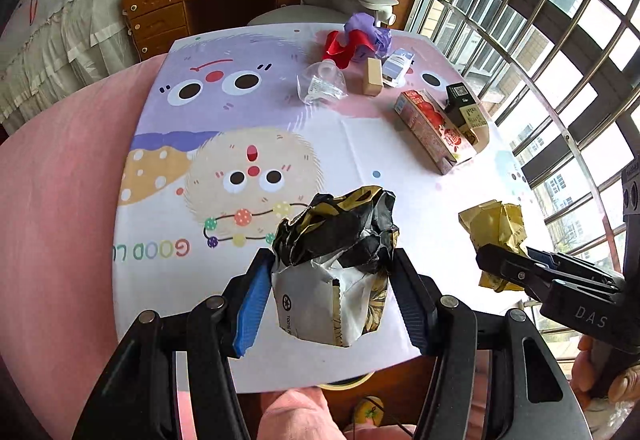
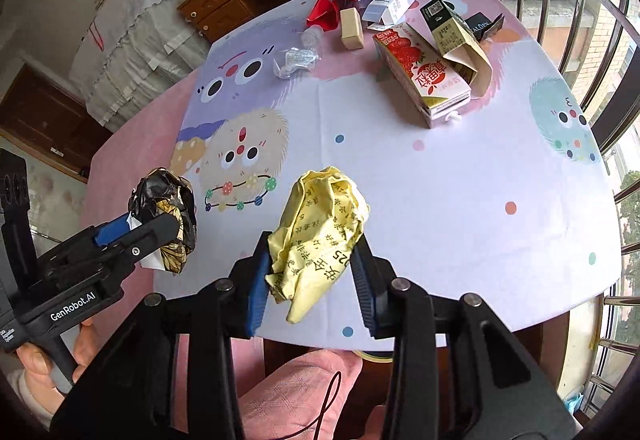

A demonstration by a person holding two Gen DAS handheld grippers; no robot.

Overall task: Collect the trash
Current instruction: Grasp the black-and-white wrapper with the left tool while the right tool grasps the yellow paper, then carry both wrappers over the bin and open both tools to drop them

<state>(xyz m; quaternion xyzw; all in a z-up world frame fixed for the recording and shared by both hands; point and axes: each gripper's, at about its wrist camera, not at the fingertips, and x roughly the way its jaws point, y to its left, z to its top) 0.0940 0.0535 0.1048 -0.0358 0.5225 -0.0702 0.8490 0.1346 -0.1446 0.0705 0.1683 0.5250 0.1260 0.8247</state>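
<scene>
A table (image 1: 200, 280) under a cartoon-print cloth (image 2: 460, 176) was seen, with most of the trash left at its far end: a red strawberry drink carton (image 2: 422, 74) lying on its side, a black-and-tan box (image 2: 452, 30) touching it, a white-blue carton (image 2: 390, 6), a small tan block (image 2: 352, 28), a clear plastic wrapper (image 1: 322, 84), and red and purple scraps (image 1: 358, 38) at the far edge. Two pieces were already lifted near the front edge. The left gripper (image 1: 332, 280) was clamped on a crumpled black-and-gold foil bag (image 1: 340, 248), pinched across its white lower part, the crumpled top sticking out past the fingertips. The right gripper (image 2: 310, 272) was closed on a crumpled yellow printed paper (image 2: 320, 232), held at mid-body, a loose tail hanging below the jaws. Both were judged light and soft, compressible under the pads; the foil probably slick and springy, so a grip through the bulk was preferred over an edge. The paper was judged tearable if pulled by the tail. The cartons were judged stiffer, hollow, best taken across the narrow faces. The clear wrapper was judged flimsy and slippery; a pinch at its bunched middle was advised. No bin was visible in either view.
</scene>
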